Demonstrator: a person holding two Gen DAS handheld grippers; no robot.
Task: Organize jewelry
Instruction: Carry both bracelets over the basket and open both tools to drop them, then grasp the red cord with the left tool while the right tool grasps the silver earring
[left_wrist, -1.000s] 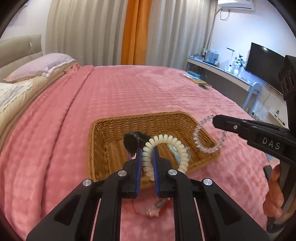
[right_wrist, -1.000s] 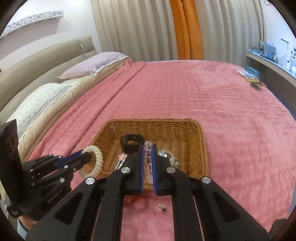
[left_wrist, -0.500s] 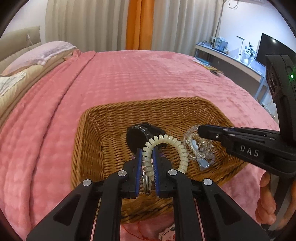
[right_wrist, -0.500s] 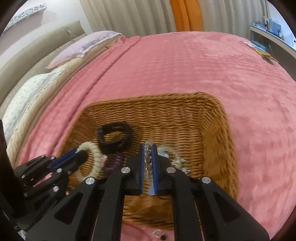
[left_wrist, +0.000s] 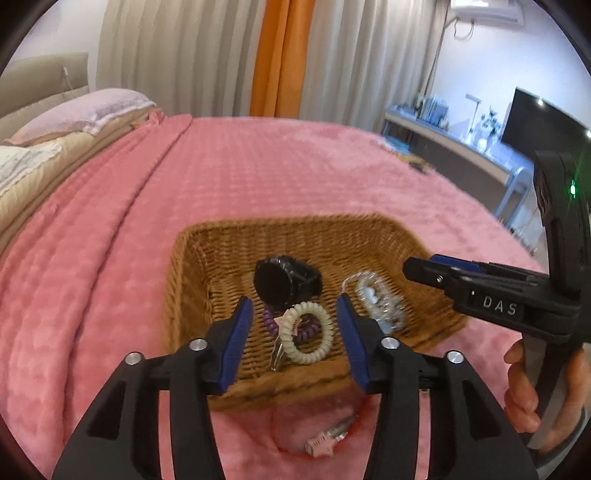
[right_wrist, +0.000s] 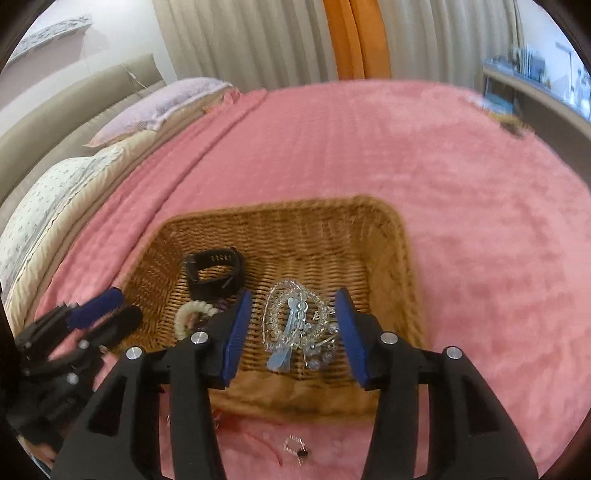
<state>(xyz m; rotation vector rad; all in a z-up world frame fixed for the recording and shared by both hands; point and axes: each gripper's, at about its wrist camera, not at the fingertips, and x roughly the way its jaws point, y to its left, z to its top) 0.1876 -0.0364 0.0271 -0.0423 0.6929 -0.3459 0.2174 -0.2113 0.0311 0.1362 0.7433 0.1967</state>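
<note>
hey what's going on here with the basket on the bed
A person with a gripper in each hand is sorting jewelry into a wicker basket on a pink bedspread. The left gripper hangs open above a cream coil bracelet lying in the basket. The right gripper is open over a clear bead bracelet. A black watch is inside too. A ring and a red cord lie outside on the bedspread.

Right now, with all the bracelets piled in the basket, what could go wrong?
1. The cream coil bracelet lies over the purple coil and a key; lifting one could drag the others along.
2. The clear bead bracelets are heaped on a blue clip and may tangle.
3. A small ring and red cord sit outside the basket on the blanket, easy to miss or knock.
</note>
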